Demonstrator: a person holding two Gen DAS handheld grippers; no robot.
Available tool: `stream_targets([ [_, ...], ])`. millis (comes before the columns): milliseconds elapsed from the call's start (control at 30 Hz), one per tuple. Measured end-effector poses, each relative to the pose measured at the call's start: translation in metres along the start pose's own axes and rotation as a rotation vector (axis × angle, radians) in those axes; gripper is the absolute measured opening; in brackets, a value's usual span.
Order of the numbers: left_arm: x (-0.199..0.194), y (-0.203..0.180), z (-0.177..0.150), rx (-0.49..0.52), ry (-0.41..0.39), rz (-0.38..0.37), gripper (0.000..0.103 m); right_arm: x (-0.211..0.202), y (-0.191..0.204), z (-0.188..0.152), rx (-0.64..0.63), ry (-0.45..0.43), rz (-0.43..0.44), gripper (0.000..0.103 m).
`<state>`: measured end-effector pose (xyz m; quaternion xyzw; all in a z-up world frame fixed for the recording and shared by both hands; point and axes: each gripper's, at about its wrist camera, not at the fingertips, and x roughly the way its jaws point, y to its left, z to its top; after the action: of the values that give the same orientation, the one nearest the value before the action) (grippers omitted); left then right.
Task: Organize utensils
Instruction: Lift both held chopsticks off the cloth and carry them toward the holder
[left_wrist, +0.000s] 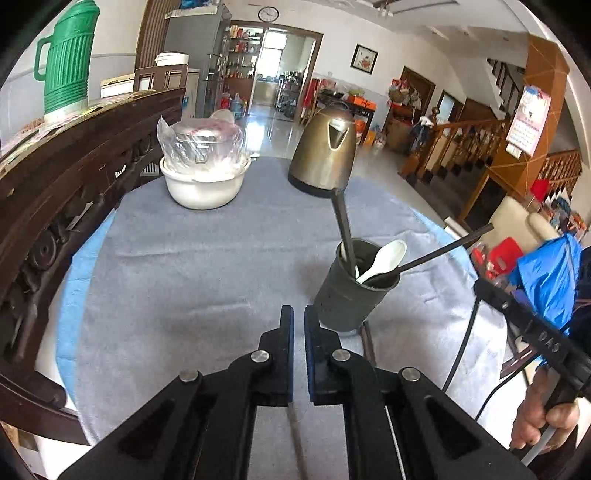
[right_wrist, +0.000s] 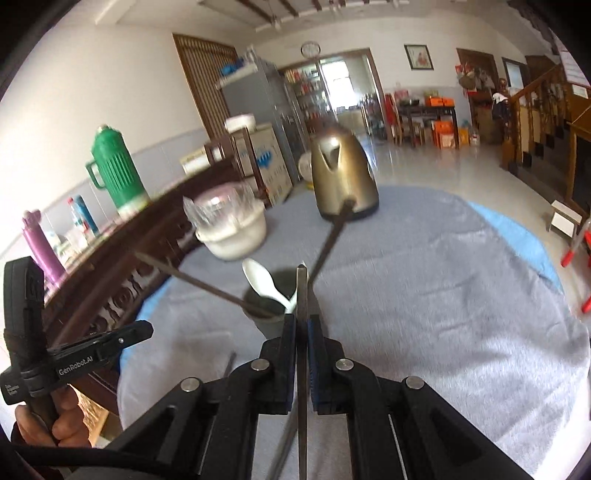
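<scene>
A dark utensil cup (left_wrist: 349, 291) stands on the grey table cloth and holds a white spoon (left_wrist: 384, 260) and two dark chopsticks (left_wrist: 341, 225). My left gripper (left_wrist: 299, 314) is nearly shut and empty, low over the cloth just left of the cup. In the right wrist view the cup (right_wrist: 267, 310) sits ahead with the spoon (right_wrist: 264, 284) in it. My right gripper (right_wrist: 302, 321) is shut on a dark chopstick (right_wrist: 302, 291) that stands upright between its pads, just in front of the cup.
A brass kettle (left_wrist: 325, 151) and a white bowl (left_wrist: 203, 184) topped with a wrapped dish stand at the table's far side. A dark carved wooden rail (left_wrist: 55, 192) runs along the left with a green thermos (left_wrist: 68, 62). A thin stick (left_wrist: 297, 439) lies on the cloth under the left gripper.
</scene>
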<state>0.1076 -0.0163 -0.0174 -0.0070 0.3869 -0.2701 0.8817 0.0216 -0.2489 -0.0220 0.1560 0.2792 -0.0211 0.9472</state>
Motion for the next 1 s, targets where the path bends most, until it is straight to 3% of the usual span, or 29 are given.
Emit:
stream_targets([
  [233,0.052,0.020,-0.023,-0.066,0.222,-0.025,0.006,-0.002,-0.001,-0.002,0.023,0.010,-0.012,0.006],
  [300,0.065,0.022,-0.030,-0.068,0.265,-0.012,0.011,-0.003,-0.006,-0.003,0.045,0.010,-0.010,0.006],
  [367,0.081,0.023,-0.036,-0.077,0.308,0.002,0.026,-0.005,-0.011,-0.003,0.062,0.005,-0.002,0.006],
  [500,0.105,0.017,-0.039,-0.063,0.357,0.017,0.030,-0.007,-0.014,-0.002,0.062,-0.005,0.003,0.006],
  [733,0.131,0.014,-0.036,-0.064,0.401,0.045,0.029,-0.006,-0.018,-0.002,0.069,-0.007,0.012,0.006],
  [800,0.135,0.011,-0.033,-0.058,0.400,0.039,0.023,-0.007,-0.019,-0.002,0.069,-0.007,0.015,0.006],
  [867,0.140,0.008,-0.032,-0.047,0.405,0.028,0.009,-0.006,-0.019,-0.002,0.069,-0.008,0.019,0.006],
  [1000,0.143,0.003,-0.030,-0.025,0.395,0.039,0.007,-0.008,-0.016,-0.002,0.061,-0.009,0.025,0.006],
])
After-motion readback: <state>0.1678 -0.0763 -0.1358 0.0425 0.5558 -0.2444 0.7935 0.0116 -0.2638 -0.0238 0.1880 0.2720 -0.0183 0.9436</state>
